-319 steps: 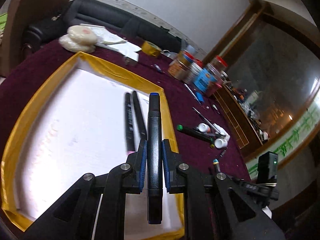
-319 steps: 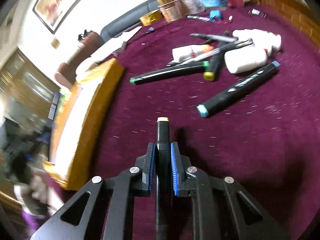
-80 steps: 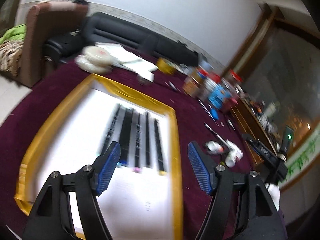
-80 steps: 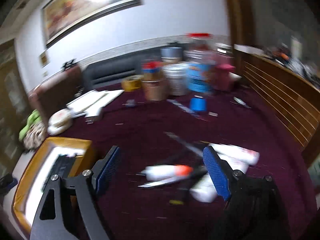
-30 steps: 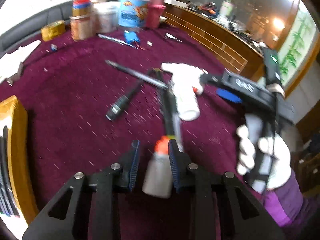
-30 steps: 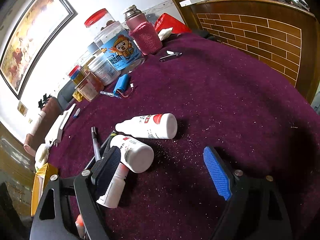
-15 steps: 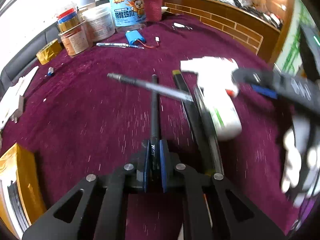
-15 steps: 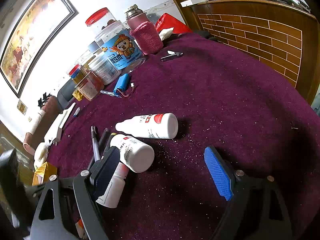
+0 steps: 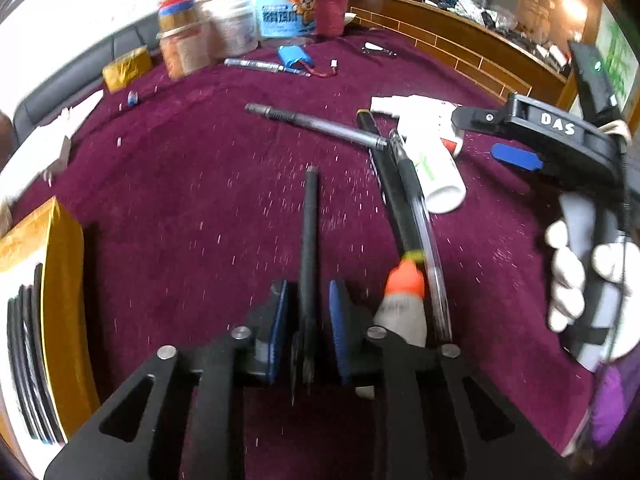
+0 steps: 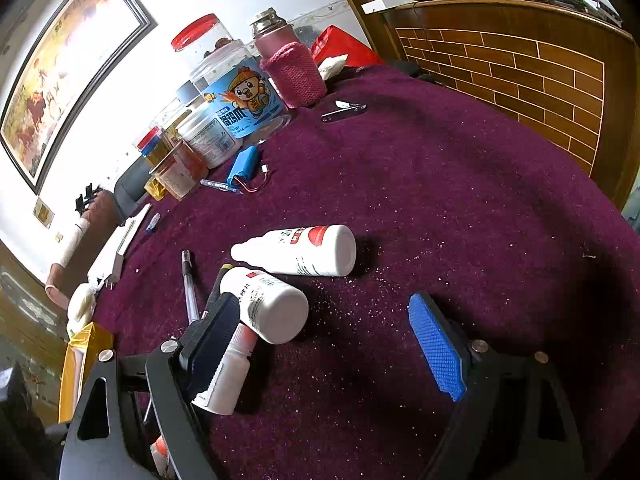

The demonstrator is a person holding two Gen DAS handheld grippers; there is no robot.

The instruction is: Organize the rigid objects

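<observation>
My left gripper (image 9: 308,314) is shut on a thin black pen (image 9: 310,224) that points forward above the maroon tablecloth. To its right lie a black marker (image 9: 390,188), a clear pen (image 9: 320,125), an orange-capped glue bottle (image 9: 402,308) and a white bottle (image 9: 434,168). At the left edge the yellow-rimmed white tray (image 9: 60,280) holds several black markers (image 9: 24,360). My right gripper (image 10: 320,344) is open and empty, hovering by two white bottles (image 10: 304,250) (image 10: 268,304). It also shows in the left wrist view (image 9: 516,156), at the right.
Jars and tubs (image 10: 236,92) stand at the table's far side, with a pink-sleeved bottle (image 10: 292,68), a blue battery pack (image 10: 244,168) and a clip (image 10: 344,112). A brick-patterned wooden counter (image 10: 540,80) borders the table on the right. Papers (image 9: 40,152) lie far left.
My left gripper has lifted the thin black pen slightly and drawn back toward the tray side. The orange-capped bottle now lies beside its right finger. My right gripper has stayed open and nearly still.
</observation>
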